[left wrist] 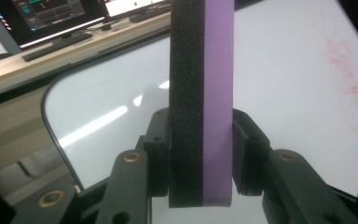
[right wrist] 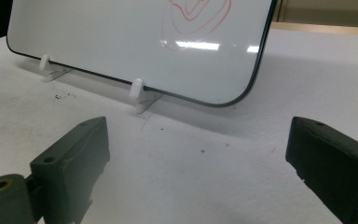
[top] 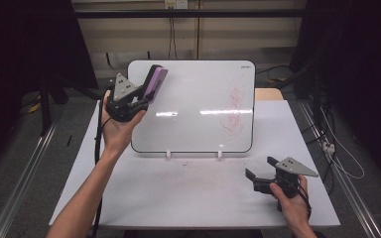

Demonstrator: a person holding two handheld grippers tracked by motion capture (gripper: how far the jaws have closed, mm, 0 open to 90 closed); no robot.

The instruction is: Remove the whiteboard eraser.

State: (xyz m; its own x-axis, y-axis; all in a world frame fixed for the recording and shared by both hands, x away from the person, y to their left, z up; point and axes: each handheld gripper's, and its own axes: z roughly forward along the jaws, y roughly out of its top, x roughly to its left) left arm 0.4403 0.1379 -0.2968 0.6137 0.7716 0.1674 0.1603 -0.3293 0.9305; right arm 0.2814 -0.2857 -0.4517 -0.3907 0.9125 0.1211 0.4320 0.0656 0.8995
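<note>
A white whiteboard leans on two small white feet on the table, with red scribbles on its right part. My left gripper is shut on a purple eraser with a black felt side, held up at the board's upper left corner. In the left gripper view the eraser stands upright between the jaws, with the whiteboard behind it. My right gripper rests low at the table's front right, open and empty. The right gripper view shows its jaws wide apart, facing the whiteboard and the scribbles.
The white table carries the board. A white foot props the board's lower edge. Dark stands and cables flank the table on both sides. Monitors sit on a desk behind the board.
</note>
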